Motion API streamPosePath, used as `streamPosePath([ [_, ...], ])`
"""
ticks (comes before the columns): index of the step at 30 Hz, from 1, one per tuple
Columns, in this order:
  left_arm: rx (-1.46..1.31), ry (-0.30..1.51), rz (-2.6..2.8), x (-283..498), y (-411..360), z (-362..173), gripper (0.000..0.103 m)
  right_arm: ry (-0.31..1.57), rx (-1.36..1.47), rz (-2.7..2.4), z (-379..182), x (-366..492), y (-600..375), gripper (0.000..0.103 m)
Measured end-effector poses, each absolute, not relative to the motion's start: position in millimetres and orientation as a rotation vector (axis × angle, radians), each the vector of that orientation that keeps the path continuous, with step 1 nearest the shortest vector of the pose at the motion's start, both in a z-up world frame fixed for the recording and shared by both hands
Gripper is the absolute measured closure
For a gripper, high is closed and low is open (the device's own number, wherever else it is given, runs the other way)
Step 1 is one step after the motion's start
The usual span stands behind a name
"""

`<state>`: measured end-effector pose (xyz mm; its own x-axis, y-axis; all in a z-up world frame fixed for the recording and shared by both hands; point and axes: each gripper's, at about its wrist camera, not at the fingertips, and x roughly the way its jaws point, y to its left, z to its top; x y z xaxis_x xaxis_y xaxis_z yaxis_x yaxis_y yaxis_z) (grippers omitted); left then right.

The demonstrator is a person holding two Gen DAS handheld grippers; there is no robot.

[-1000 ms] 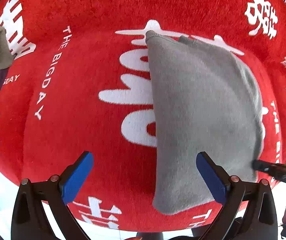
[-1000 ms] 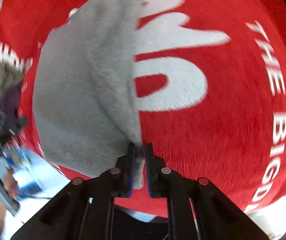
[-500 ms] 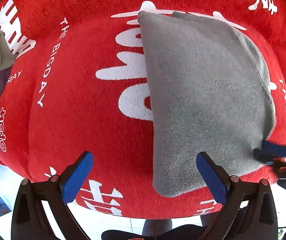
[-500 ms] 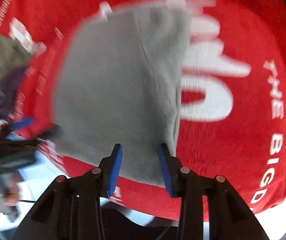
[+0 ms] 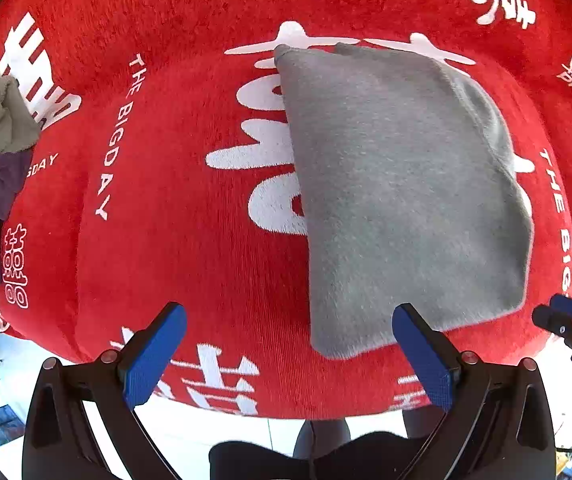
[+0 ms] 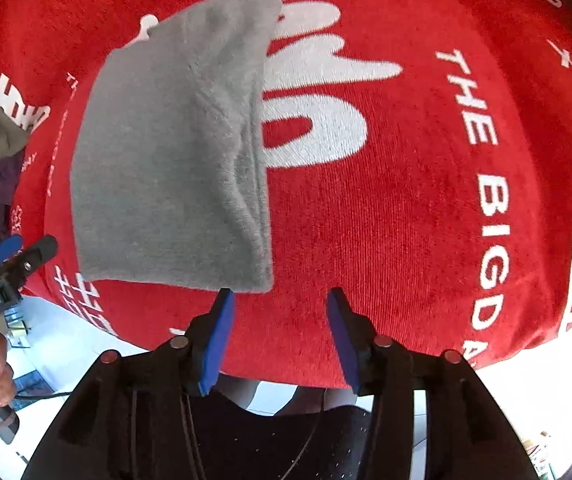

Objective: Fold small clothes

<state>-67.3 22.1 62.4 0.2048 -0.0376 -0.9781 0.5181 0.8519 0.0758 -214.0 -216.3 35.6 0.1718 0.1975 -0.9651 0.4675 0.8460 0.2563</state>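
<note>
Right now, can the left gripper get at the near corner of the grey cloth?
Probably yes. The left gripper is open, and the grey cloth lies flat on the red blanket with its near corner just inside the right finger, nothing covering it.

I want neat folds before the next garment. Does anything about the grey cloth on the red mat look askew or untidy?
Slightly. The grey cloth lies flat on the red mat, but along its right side the folded layers do not line up: a loose inner layer bulges and creases there. Neither gripper holds it.
</note>
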Motion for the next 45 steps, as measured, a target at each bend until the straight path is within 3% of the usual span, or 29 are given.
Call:
streamPosePath([
  [4,0.433,1.319,-0.417,-75,24,78,0.0,1.384,0.57,-0.212,54,-202,-197,0.043],
  [8,0.424,1.313,-0.422,-83,28,97,0.0,1.345,0.542,-0.198,84,-191,-182,0.024],
  [15,0.388,1.319,-0.413,-86,34,120,0.0,1.284,0.457,-0.219,121,-178,-156,0.01],
  [16,0.386,1.317,-0.412,-86,35,123,0.0,1.278,0.454,-0.226,124,-179,-155,0.001],
  [22,0.379,1.328,-0.411,-88,41,134,0.0,1.267,0.352,-0.302,142,-178,-146,0.0],
  [45,0.359,1.308,-0.382,-99,52,173,0.0,1.334,0.388,-0.345,168,-181,-148,0.0],
])
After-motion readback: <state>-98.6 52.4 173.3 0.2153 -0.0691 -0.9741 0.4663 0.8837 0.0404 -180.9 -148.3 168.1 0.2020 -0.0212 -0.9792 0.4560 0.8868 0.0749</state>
